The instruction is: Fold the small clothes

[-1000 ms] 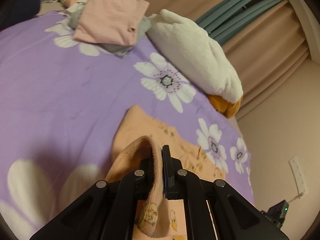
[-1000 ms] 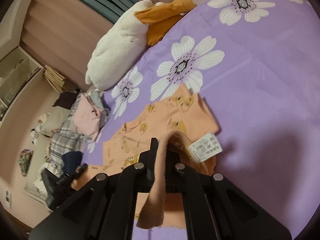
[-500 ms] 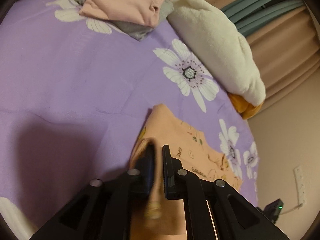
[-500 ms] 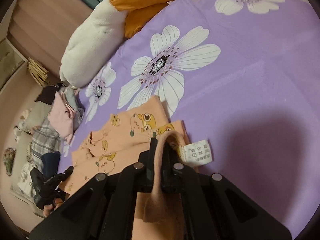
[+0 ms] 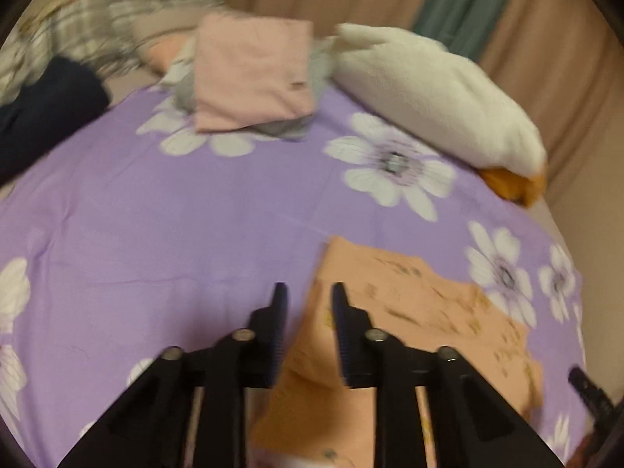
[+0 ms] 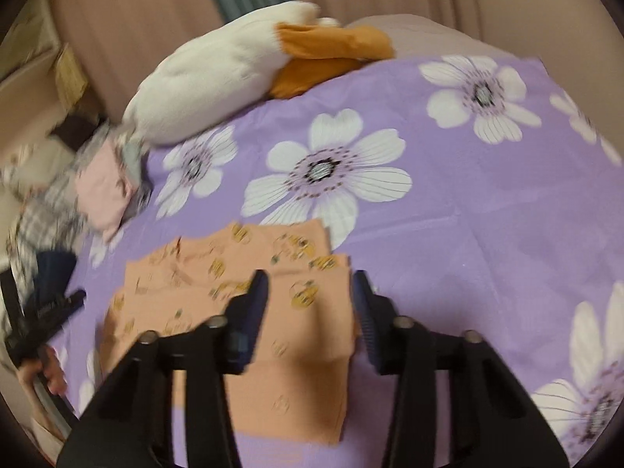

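Note:
A small orange garment [image 5: 409,323] with yellow cartoon prints lies folded flat on the purple flowered bedsheet [image 5: 175,226]. It also shows in the right wrist view [image 6: 273,312]. My left gripper [image 5: 308,304] is open and empty, just above the garment's left edge. My right gripper [image 6: 312,292] is open and empty, above the garment's right part. The left gripper's tip [image 6: 50,308] shows at the garment's far side in the right wrist view.
A stack of folded clothes topped by a pink one [image 5: 249,74] sits at the far side of the bed. A white and orange plush toy [image 5: 436,93] lies along the curtain side. Plaid and dark blue clothes [image 5: 46,109] lie at the far left.
Both grippers held the garment's edge a second ago. They laid it down over the rest, opened, and let go. The garment now lies flat and folded.

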Tool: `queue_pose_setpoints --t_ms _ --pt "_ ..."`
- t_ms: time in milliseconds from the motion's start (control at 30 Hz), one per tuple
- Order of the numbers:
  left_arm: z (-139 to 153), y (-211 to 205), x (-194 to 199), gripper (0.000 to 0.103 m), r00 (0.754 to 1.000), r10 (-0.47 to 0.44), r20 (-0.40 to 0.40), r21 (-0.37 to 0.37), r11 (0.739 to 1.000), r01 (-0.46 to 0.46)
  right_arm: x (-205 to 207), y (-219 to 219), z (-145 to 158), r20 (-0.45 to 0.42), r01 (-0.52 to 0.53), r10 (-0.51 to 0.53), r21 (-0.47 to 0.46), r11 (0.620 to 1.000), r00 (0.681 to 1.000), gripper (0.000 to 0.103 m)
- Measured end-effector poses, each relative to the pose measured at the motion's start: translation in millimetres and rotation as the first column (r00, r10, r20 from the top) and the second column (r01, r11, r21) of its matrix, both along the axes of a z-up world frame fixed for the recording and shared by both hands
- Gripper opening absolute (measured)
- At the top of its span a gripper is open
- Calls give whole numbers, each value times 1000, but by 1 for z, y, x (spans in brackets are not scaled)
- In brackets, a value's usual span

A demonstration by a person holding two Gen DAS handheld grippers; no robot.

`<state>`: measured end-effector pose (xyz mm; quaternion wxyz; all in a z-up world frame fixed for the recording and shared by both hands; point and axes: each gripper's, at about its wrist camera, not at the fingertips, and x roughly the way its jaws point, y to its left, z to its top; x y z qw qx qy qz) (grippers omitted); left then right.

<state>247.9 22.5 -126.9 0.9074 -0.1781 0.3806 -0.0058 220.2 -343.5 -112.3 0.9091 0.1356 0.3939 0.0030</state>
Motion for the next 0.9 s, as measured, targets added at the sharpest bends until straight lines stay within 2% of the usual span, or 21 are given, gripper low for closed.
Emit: queue_pose_setpoints --t_ms 67,100,167,300,433,533,633,733,900 --pt "3 -9 -10 18 996 -88 11 -57 995 88 -6 15 5 -11 -42 41 -25 999 999 21" --pt "2 -16 -14 17 991 -134 -4 -77 988 134 -9 21 5 -14 -68 68 -22 997 998 19" --pt "-2 -32 -17 15 977 -210 -39 -79 975 207 -15 33 -1 -15 -128 127 -7 992 992 8" --pt "-22 -58 -17 15 945 -303 -124 -37 953 301 -14 55 -24 -106 -184 180 -29 983 978 7" --pt "-48 -76 -13 14 917 -335 -216 10 938 346 -3 58 -51 -194 -185 191 49 981 962 7" --pt "-62 -87 -13 15 910 -314 -271 92 932 349 -1 56 -65 -234 -169 174 40 985 957 8" --pt "-68 -90 -11 15 903 -321 -285 92 928 360 1 50 -77 -258 -160 167 50 986 952 3" --pt "-68 -90 -8 15 905 -321 -280 100 928 360 2 46 -80 -257 -148 161 71 986 953 3" --pt "-70 -91 -4 15 906 -314 -283 109 928 356 3 52 -81 -249 -166 169 34 986 953 3"
